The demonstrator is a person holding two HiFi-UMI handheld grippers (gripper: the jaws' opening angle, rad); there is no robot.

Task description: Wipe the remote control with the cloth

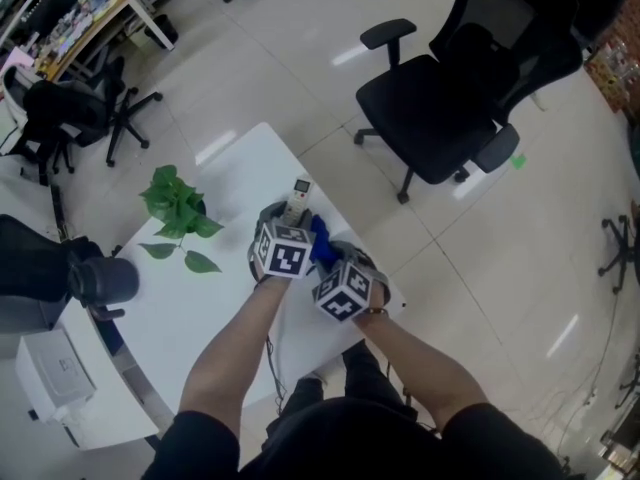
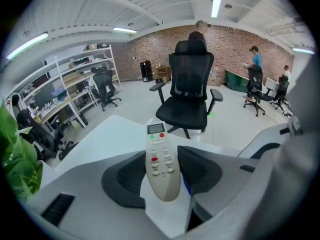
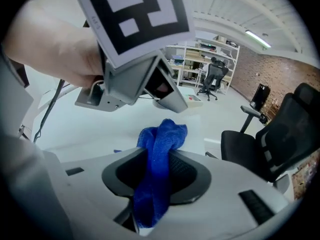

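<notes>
A pale grey remote control [image 2: 161, 169] with red and green buttons lies lengthwise between the pads of my left gripper [image 2: 161, 154], and both pads press on its sides. In the head view the remote [image 1: 298, 194] juts out past the left gripper [image 1: 288, 216] over the white table [image 1: 200, 298]. My right gripper [image 3: 157, 159] is shut on a bunched blue cloth [image 3: 162, 139], which sticks out beyond the jaws. Seen from the head, the cloth [image 1: 320, 238] sits just right of the remote, with the right gripper [image 1: 335, 258] close behind it. The left gripper's marker cube [image 3: 135, 19] fills the top of the right gripper view.
A green leafy plant [image 1: 175, 203] stands on the table's left part. A black office chair [image 1: 450, 98] is on the floor beyond the table's far edge. A white box [image 1: 45, 373] and a dark object [image 1: 60, 273] lie to the left. A thin cable [image 1: 270, 353] runs near the person's arms.
</notes>
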